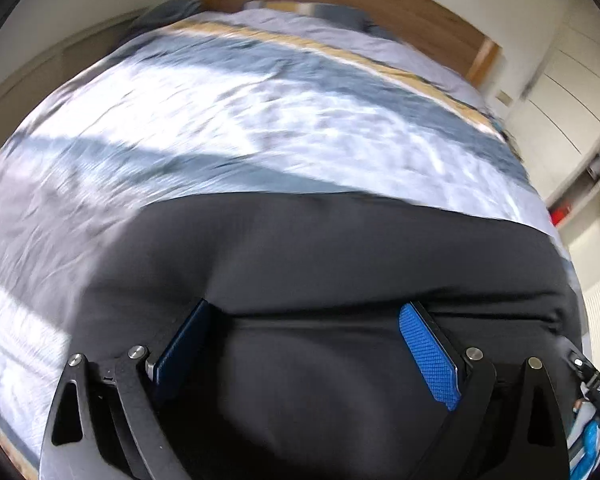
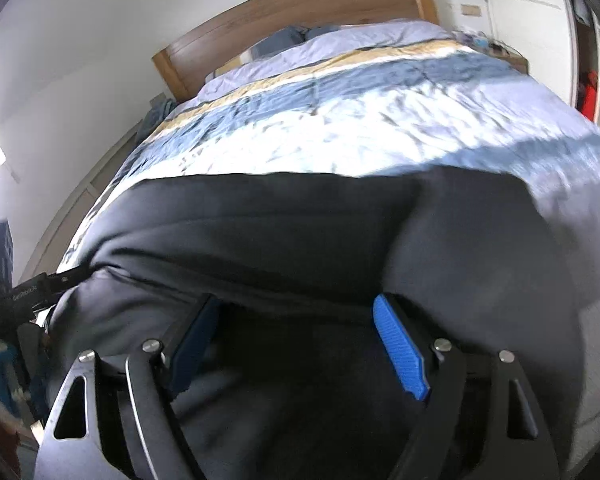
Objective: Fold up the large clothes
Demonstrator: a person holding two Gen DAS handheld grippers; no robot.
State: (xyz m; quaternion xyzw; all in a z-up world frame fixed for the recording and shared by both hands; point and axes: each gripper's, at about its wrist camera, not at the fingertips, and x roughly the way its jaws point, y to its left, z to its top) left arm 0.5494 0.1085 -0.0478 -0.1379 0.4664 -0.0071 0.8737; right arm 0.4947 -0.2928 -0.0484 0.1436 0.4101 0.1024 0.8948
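A large black garment (image 1: 320, 248) lies spread on the near part of a bed; it also fills the lower half of the right wrist view (image 2: 292, 220). My left gripper (image 1: 306, 312) is open, its blue pads (image 1: 428, 356) wide apart just above the cloth's near fold. My right gripper (image 2: 298, 308) is open too, its blue pads (image 2: 398, 348) spread over a fold of the same garment. Neither holds any cloth. The other gripper's black body (image 2: 24, 296) shows at the left edge of the right wrist view.
The bed has a blue, white and tan striped quilt (image 1: 260, 112), also in the right wrist view (image 2: 340, 120), and a wooden headboard (image 2: 300, 8) at the far end. Pillows (image 2: 292, 36) lie by it. White wardrobe doors (image 1: 560, 100) stand to the right.
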